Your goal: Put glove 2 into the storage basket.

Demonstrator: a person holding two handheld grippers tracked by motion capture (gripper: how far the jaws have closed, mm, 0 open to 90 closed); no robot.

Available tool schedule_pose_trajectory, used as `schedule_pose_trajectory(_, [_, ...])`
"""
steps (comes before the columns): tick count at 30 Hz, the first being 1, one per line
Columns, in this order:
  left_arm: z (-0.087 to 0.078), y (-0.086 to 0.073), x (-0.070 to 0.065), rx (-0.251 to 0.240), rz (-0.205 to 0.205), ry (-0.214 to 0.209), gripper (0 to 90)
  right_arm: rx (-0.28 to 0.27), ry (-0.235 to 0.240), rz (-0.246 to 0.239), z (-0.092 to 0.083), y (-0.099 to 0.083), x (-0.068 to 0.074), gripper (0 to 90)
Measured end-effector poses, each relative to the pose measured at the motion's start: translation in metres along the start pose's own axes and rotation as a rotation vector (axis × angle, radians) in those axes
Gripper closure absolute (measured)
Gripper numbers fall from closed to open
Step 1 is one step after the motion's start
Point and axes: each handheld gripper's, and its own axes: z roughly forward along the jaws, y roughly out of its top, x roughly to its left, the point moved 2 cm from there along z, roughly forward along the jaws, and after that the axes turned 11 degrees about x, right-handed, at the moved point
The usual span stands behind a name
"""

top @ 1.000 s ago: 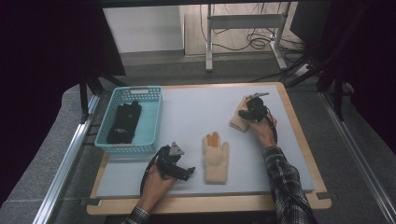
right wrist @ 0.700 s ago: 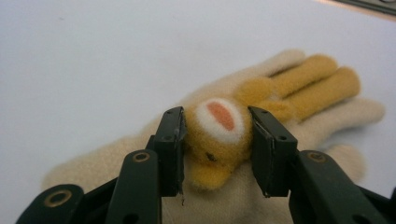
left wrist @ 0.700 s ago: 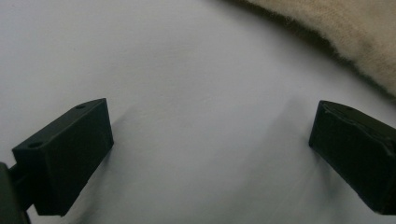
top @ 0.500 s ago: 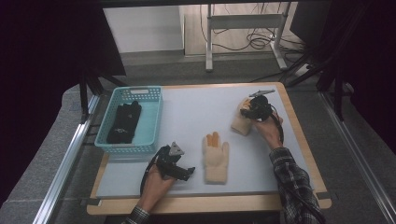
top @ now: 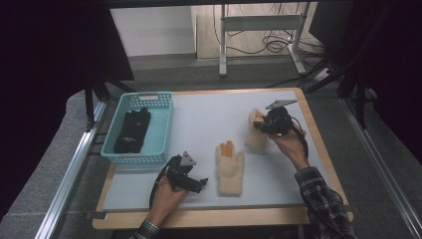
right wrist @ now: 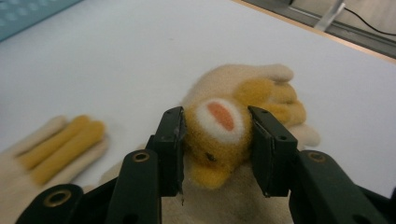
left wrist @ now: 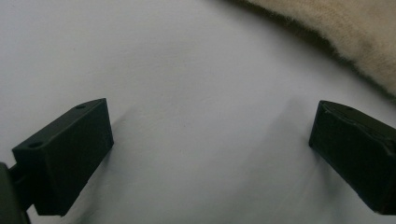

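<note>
A beige knitted glove with orange fingers (top: pixel 230 169) lies flat on the white table top (top: pixel 209 119) near the front. A second, matching glove (top: pixel 255 135) hangs at the right, with my right gripper (top: pixel 262 124) shut on its bunched orange part. In the right gripper view both pads press that glove (right wrist: pixel 223 122) from either side, with the gripper (right wrist: pixel 217 142) above the table and the flat glove (right wrist: pixel 56 144) lying to the left. My left gripper (top: pixel 200 184) rests open on the table beside the flat glove; its jaws (left wrist: pixel 210 144) stand wide over bare table, with the glove's edge (left wrist: pixel 345 28) beyond.
A turquoise basket (top: pixel 160 137) at the left holds black gloves (top: pixel 132 130). The table's wooden border (top: pixel 318 149) runs along the right. Metal rails flank the table, and a stand with cables is behind it.
My right gripper has risen with the glove in its jaws, pulling the glove up off the table. The left gripper and the flat glove have stayed put.
</note>
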Motion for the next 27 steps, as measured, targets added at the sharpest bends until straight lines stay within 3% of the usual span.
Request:
schedule_pose_trajectory(10, [0.0,0.0,0.0,-0.001,0.002,0.001,0.0,-0.046,0.088,-0.104,-0.039,-0.006,0.049,57.1])
schedule_pose_trajectory(11, [0.0,0.0,0.0,-0.001,0.002,0.001,0.0,-0.046,0.088,-0.104,-0.039,-0.006,0.049,57.1])
schedule_pose_trajectory(17, [0.0,0.0,0.0,-0.002,0.0,0.001,0.0,-0.049,0.161,-0.16,-0.054,-0.011,0.084,56.9])
schedule_pose_trajectory(21, [0.0,0.0,0.0,-0.001,0.001,0.002,0.0,-0.034,0.216,-0.189,-0.056,-0.013,0.105,56.6])
schedule_pose_trajectory(22, [0.0,0.0,0.0,-0.001,0.001,0.002,0.0,-0.034,0.216,-0.189,-0.056,-0.013,0.105,56.6])
schedule_pose_trajectory(23, [0.0,0.0,0.0,-0.001,-0.002,0.0,0.0,-0.016,0.242,-0.207,-0.051,-0.015,0.117,56.5])
schedule_pose_trajectory(27, [0.0,0.0,0.0,-0.003,-0.002,0.0,0.0,0.027,0.26,-0.231,-0.033,-0.021,0.133,56.0])
